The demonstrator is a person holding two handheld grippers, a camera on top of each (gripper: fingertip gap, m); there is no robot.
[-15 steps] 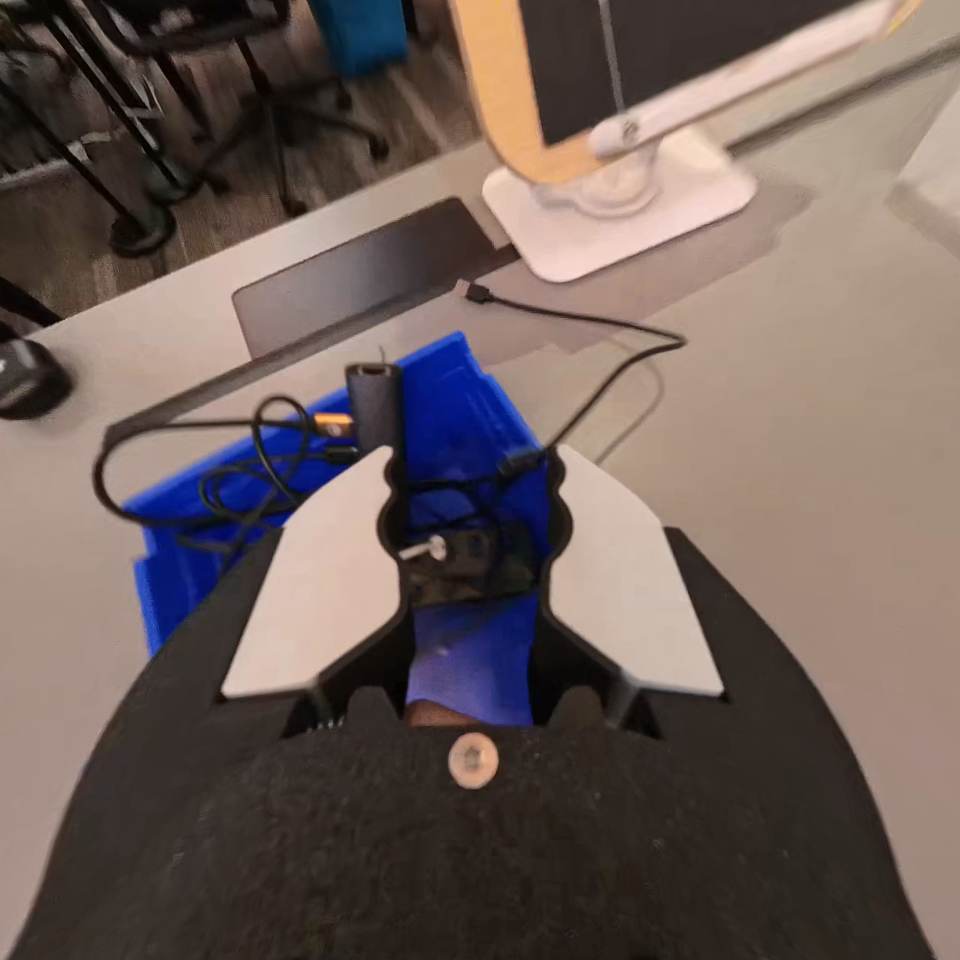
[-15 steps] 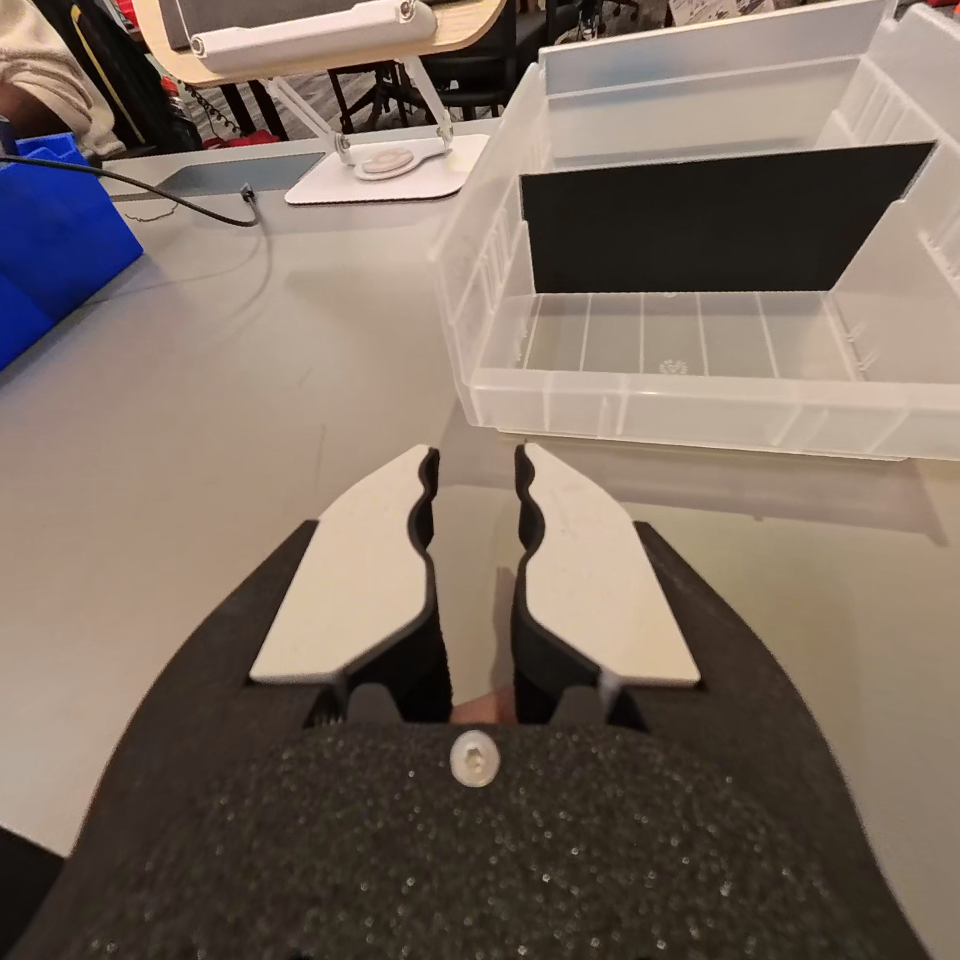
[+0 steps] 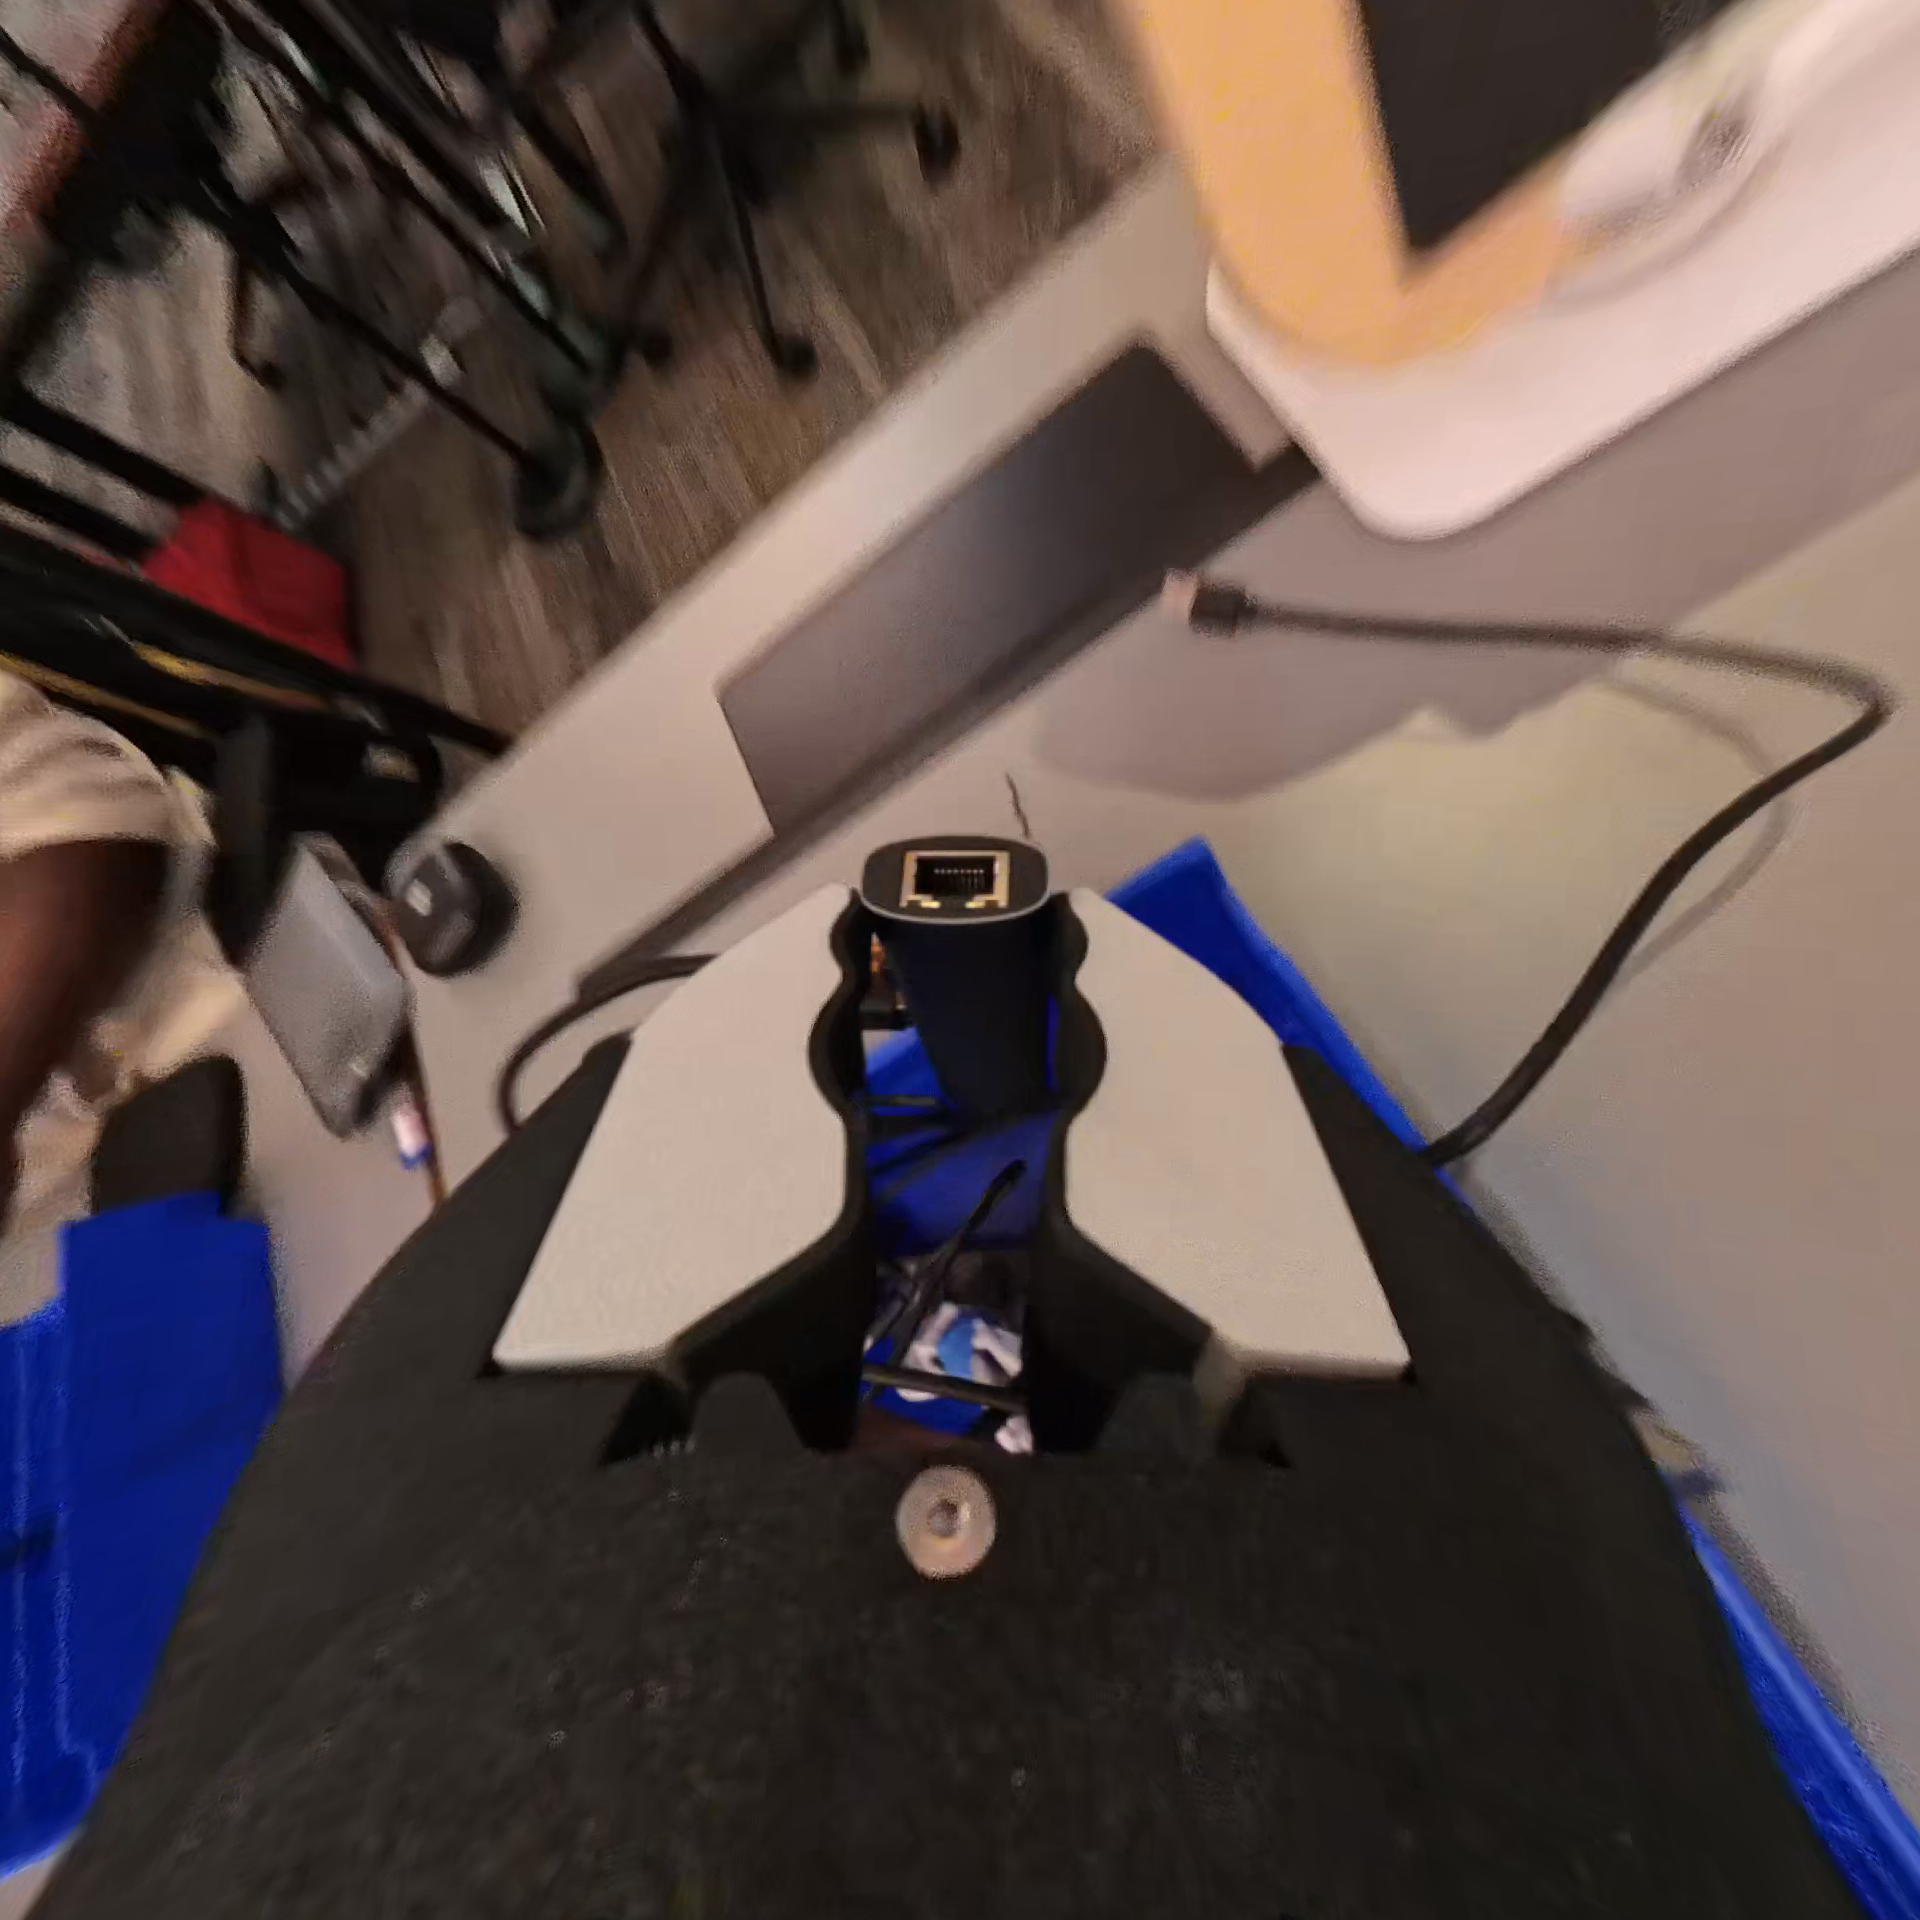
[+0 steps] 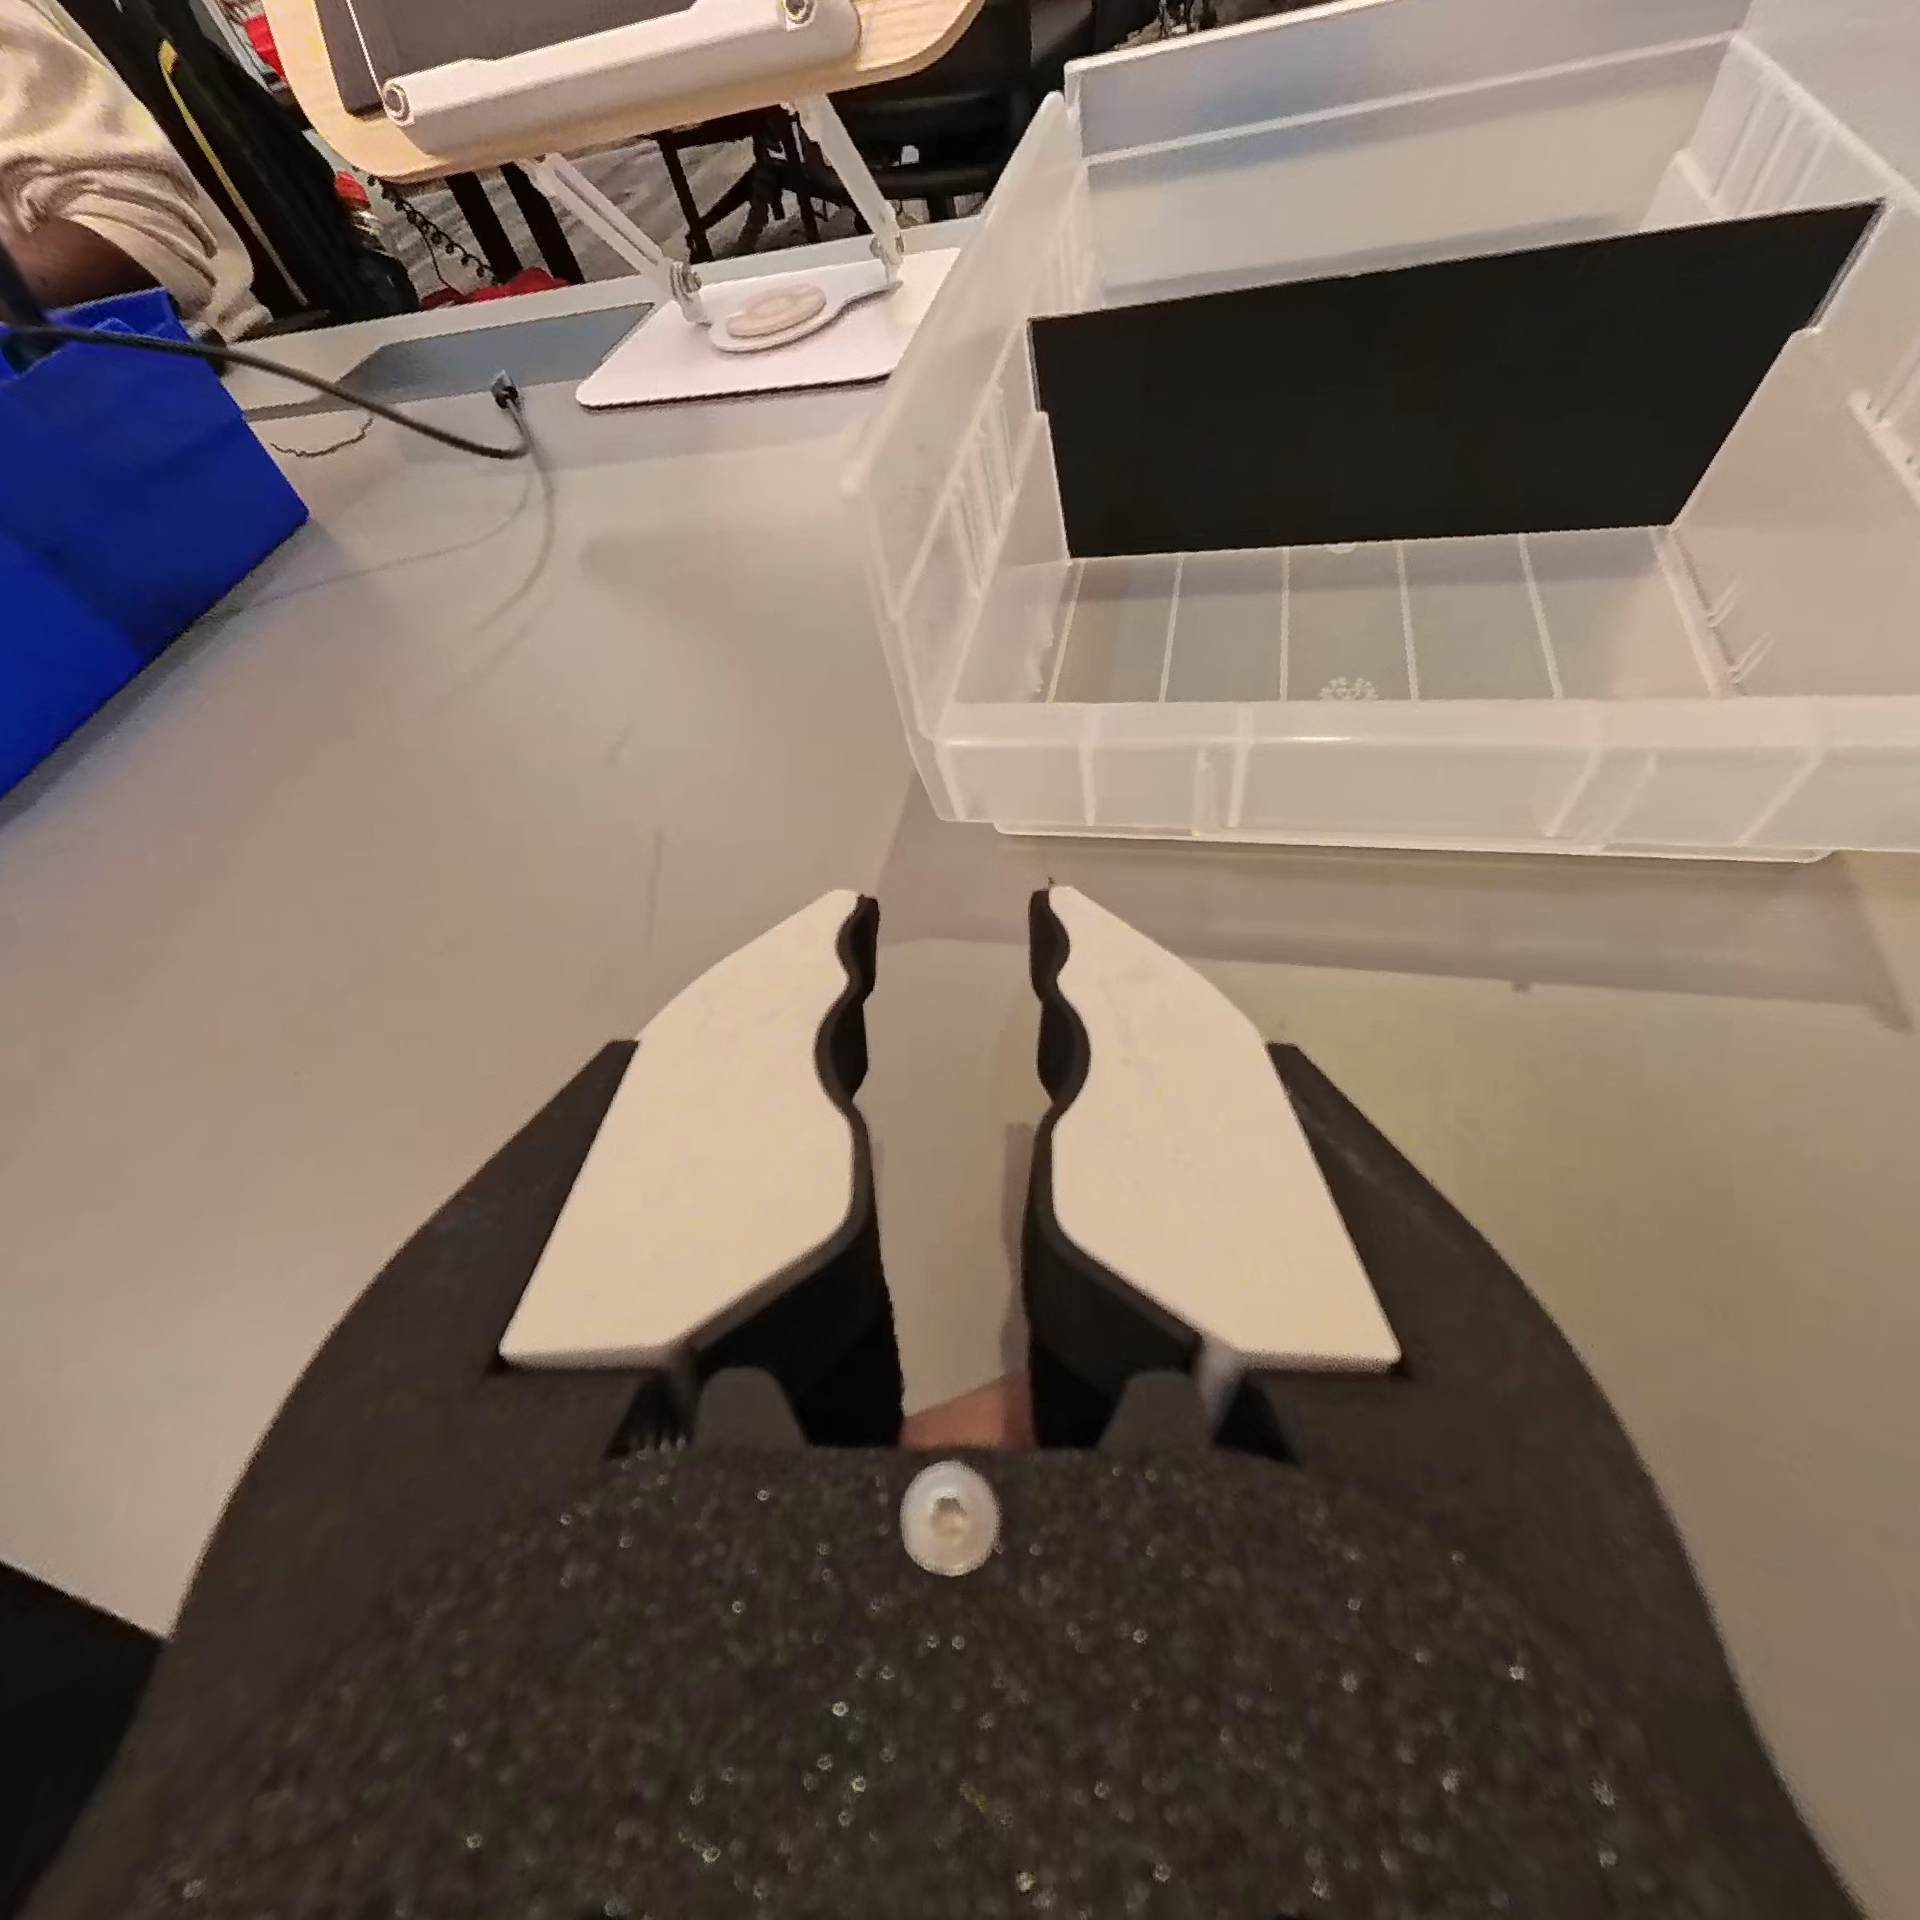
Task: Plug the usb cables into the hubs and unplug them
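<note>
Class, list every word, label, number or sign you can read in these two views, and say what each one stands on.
No text here can be read.
On the hub: only a port shows, no writing.
On the clear bin: a small moulded mark on its floor, too small to read.
On the grey box: too blurred to read.
On the white stand: a round emblem, no legible letters.

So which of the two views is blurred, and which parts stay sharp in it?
Left wrist view: background is motion-smeared, floor, chairs and the stand base, while the left gripper and the hub between its jaws look sharp. Right wrist view: crisp throughout, clear bin with soft shadow beneath.
</note>
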